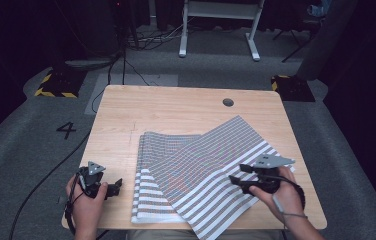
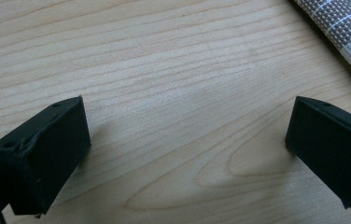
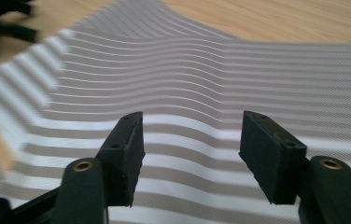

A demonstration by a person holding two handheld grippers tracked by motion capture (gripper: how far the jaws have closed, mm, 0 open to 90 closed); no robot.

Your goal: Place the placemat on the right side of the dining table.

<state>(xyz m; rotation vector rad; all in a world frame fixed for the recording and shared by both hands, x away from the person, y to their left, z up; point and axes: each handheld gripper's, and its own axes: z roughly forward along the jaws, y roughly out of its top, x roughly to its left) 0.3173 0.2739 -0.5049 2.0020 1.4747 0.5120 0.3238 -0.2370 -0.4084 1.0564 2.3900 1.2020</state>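
Observation:
Two grey-and-white striped woven cloths lie overlapped on the wooden table (image 1: pixel 176 105). The upper cloth (image 1: pixel 216 165) lies diagonally across the lower one (image 1: pixel 148 200), which sits squarer at the left. My right gripper (image 1: pixel 240 174) hovers over the upper cloth's right part, jaws open with nothing between them; in the right gripper view (image 3: pixel 190 144) the striped cloth (image 3: pixel 173 84) ripples below and beyond. My left gripper (image 1: pixel 116 186) rests open over bare wood left of the cloths; in the left gripper view (image 2: pixel 183 126) a cloth edge (image 2: pixel 346 28) crosses the top right corner.
A round cable hole (image 1: pixel 228 102) is near the table's far right. Beyond the table stand a white desk frame (image 1: pixel 221 25), floor cables (image 1: pixel 126 65) and yellow-black striped pads (image 1: pixel 56 82). The cloths' near corners reach the table's front edge.

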